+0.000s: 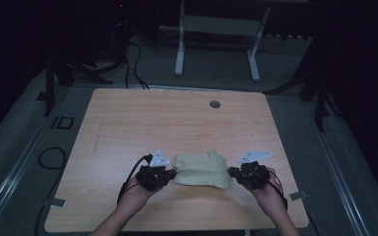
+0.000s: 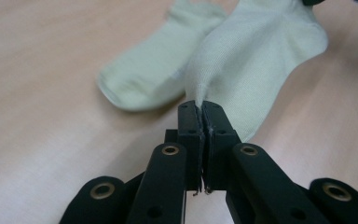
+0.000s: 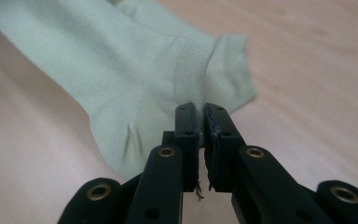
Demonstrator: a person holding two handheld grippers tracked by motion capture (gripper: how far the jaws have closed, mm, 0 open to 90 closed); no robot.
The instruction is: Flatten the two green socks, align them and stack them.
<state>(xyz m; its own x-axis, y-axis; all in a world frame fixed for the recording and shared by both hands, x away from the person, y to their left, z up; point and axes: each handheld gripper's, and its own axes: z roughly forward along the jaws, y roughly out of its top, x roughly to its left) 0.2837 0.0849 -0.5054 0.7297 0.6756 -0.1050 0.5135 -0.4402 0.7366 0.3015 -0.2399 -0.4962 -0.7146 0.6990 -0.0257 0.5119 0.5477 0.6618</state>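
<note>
High view: a pale green knitted cotton sock [image 1: 200,169] was stretched between the left tongs [image 1: 172,173] and the right tongs [image 1: 232,172], low over the near part of the light wooden bench [image 1: 177,118]. It looked light, limp and stretchy; best taken by edge or cuff.

Left gripper view: the left tongs [image 2: 200,109] were pinched tight on the sock's toe end [image 2: 256,60]. A second matching pale sock [image 2: 144,79] lay flat on the bench behind.

Right gripper view: the right tongs [image 3: 200,114] were clamped on the ribbed cuff [image 3: 192,70], fabric sagging away.
</note>
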